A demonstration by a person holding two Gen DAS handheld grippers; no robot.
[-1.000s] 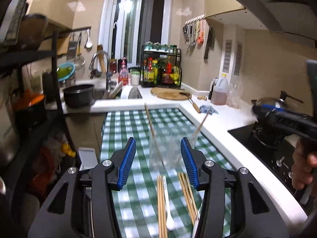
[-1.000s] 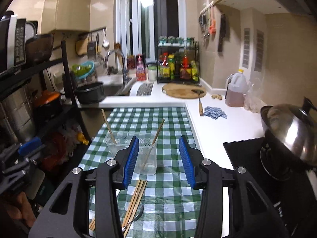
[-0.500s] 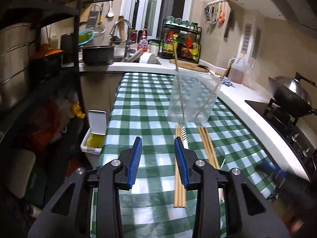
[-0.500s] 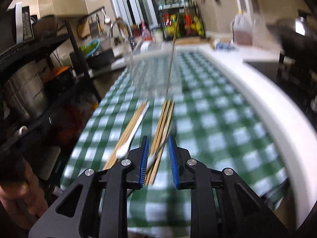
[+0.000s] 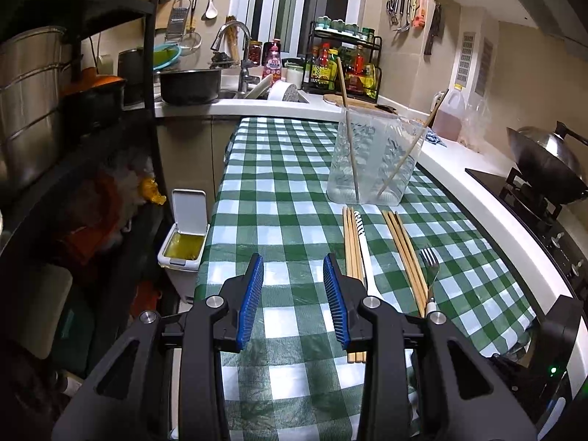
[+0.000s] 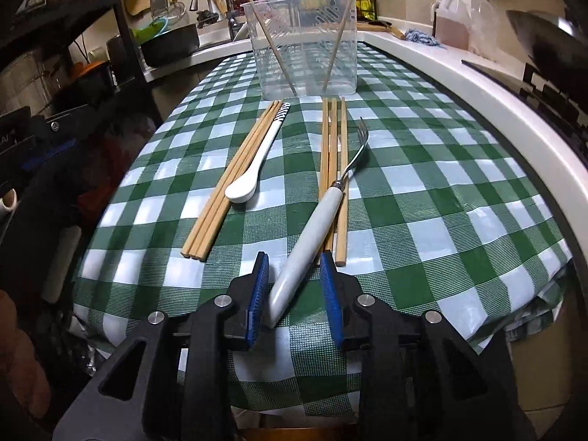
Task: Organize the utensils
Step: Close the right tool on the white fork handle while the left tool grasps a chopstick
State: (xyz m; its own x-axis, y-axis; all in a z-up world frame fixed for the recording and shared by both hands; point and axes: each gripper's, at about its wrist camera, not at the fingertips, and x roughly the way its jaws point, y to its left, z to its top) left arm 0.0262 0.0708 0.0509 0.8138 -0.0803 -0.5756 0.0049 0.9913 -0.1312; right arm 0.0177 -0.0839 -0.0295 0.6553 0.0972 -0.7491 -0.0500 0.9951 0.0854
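A clear plastic container (image 6: 303, 46) with two chopsticks leaning in it stands on the green checked tablecloth (image 6: 422, 183). In front of it lie a left bundle of chopsticks (image 6: 231, 180), a white spoon (image 6: 253, 163), a right bundle of chopsticks (image 6: 332, 169) and a fork with a white handle (image 6: 319, 217). My right gripper (image 6: 294, 286) is open, low over the cloth, with the end of the fork handle between its jaws. My left gripper (image 5: 294, 294) is open and empty above the cloth, left of the chopsticks (image 5: 352, 250). The container (image 5: 375, 158) and fork (image 5: 430, 272) also show there.
A wok (image 5: 551, 154) sits on the stove at the right. A white counter edge (image 6: 496, 110) borders the cloth. A small open bin (image 5: 185, 235) and black shelving (image 5: 73, 110) stand to the left. The sink, a pot and bottles are at the back.
Both grippers pulled back from the container toward the near edge and dropped lower. The right gripper's jaws have spread from narrow to wider around the fork handle. The left gripper's jaws narrowed somewhat.
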